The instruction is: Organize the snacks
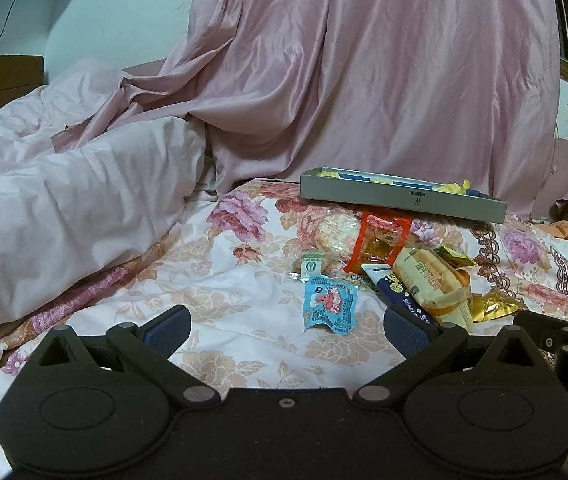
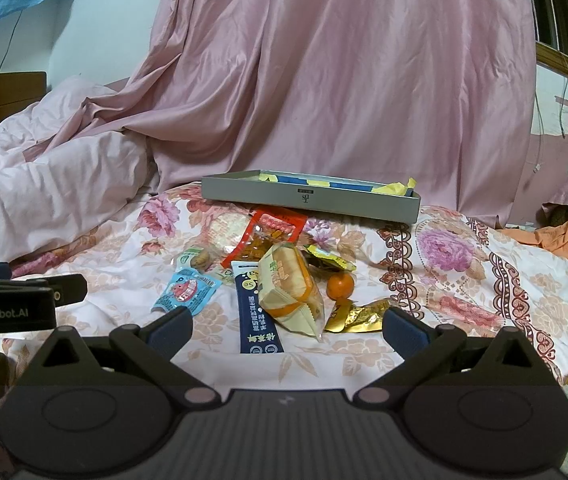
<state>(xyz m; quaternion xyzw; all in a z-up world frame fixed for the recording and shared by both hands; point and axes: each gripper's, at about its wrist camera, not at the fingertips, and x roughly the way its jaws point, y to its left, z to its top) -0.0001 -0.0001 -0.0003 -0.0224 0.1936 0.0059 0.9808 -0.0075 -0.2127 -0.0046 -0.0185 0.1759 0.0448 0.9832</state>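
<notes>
Snacks on bed [image 2: 463, 280]: one orange [image 2: 340, 285], one blue sachet [image 2: 257, 316], one grey tray [image 2: 307, 197]. Left claw [image 1: 287, 326] and right claw [image 2: 287, 326] both released, empty.

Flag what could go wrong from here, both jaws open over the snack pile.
1. The snacks overlap: the yellow bread packet lies on the dark blue sachet, so a grasp may drag both.
2. The small orange sits loose among the wrappers on the soft floral bedsheet and could roll if nudged.
3. The grey tray sits unevenly on the bedding, apparently over the red packet, so drops near its rim may tip it.
</notes>
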